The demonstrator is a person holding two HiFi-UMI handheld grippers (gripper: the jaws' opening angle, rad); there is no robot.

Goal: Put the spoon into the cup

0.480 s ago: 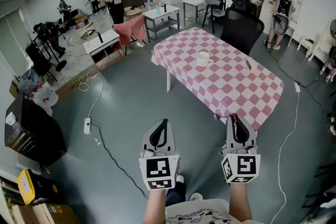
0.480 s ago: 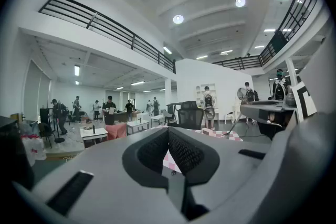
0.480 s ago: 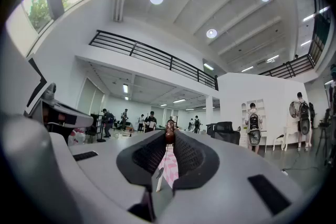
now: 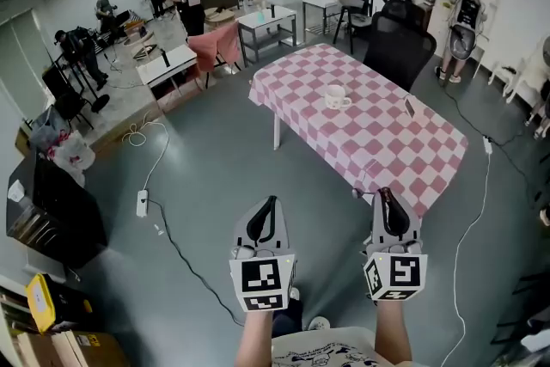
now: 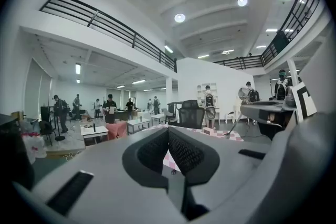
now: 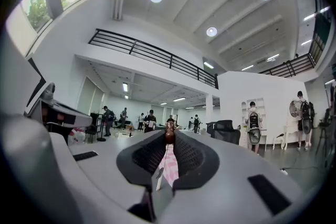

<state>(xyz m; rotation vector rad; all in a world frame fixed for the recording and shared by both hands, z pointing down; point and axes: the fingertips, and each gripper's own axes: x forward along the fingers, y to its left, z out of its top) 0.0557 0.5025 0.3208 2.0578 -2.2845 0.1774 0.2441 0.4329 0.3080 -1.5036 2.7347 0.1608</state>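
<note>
A white cup (image 4: 335,97) stands on the table with the pink checked cloth (image 4: 369,142), well ahead of both grippers. My right gripper (image 4: 386,202) is level in front of the table's near corner, shut on a spoon whose brown end (image 6: 169,132) pokes out between the jaw tips (image 6: 169,140). That brown end also shows in the head view (image 4: 383,192). My left gripper (image 4: 271,204) hangs beside it over the grey floor. Its jaws meet at the tips (image 5: 168,129) with nothing between them.
A small flat object (image 4: 407,107) lies on the cloth right of the cup. A black office chair (image 4: 394,47) stands behind the table. Cables (image 4: 163,228) run over the floor at left, by a black case (image 4: 51,215). Several people stand among white tables (image 4: 265,23) at the back.
</note>
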